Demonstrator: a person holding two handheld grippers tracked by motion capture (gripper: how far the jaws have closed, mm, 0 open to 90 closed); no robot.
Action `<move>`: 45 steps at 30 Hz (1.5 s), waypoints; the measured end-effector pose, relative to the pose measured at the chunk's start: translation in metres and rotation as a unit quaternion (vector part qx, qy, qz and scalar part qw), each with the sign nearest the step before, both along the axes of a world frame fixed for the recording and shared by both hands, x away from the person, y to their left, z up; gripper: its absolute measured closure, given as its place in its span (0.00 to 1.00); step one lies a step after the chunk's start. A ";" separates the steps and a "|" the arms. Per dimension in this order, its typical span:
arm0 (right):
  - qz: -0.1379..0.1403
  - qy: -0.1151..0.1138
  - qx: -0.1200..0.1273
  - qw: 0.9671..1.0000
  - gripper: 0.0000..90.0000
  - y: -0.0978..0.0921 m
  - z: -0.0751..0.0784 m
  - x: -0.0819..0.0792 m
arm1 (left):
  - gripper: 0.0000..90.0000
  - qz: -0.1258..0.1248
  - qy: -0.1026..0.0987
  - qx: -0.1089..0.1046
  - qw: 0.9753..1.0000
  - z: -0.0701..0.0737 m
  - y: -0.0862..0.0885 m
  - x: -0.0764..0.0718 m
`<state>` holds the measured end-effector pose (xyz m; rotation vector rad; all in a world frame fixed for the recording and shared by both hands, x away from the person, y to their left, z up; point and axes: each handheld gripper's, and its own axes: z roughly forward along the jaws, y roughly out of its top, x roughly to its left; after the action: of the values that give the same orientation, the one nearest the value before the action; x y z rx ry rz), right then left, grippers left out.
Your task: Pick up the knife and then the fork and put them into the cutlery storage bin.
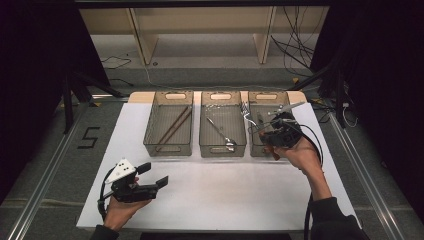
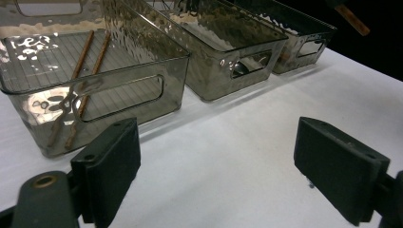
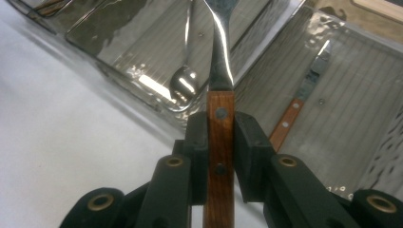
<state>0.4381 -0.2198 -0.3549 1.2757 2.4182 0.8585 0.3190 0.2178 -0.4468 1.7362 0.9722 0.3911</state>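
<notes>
The right gripper is clamped on the wooden handle of a fork, gripped near the rivets with the steel neck running straight ahead of the jaws. In the high view the fork is held up over the wall between the middle bin and the right bin, tines pointing away from the hand. Ahead of the jaws and slightly to the right, a second wooden-handled utensil lies on the ribbed floor of the right bin; a spoon lies in the middle bin to the left.

The step is judged to be placing the fork in the right bin. It would be best carried rightward clear of the wall, lowered nearly flat beside the utensil already there, and released only once supported.

The left gripper is held spread wide and empty over the table, near the bin with chopsticks.
</notes>
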 end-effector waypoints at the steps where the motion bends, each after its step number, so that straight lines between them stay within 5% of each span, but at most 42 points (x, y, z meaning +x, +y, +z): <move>1: -0.003 0.000 0.001 1.000 0.86 -0.001 0.000 0.002 | 0.17 0.000 0.000 -0.001 1.000 0.000 0.000 0.000; 25: -0.059 0.005 0.012 0.998 0.86 -0.015 0.004 0.040 | 0.17 0.001 -0.003 -0.004 1.000 0.000 0.000 0.000; 45: -0.120 0.023 0.021 0.992 0.86 -0.029 -0.011 0.067 | 0.17 0.002 -0.003 -0.005 1.000 0.000 0.000 0.000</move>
<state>0.5047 -0.2486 -0.3662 1.5778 2.2297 0.8229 0.3190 0.2179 -0.4464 1.7242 0.9706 0.3936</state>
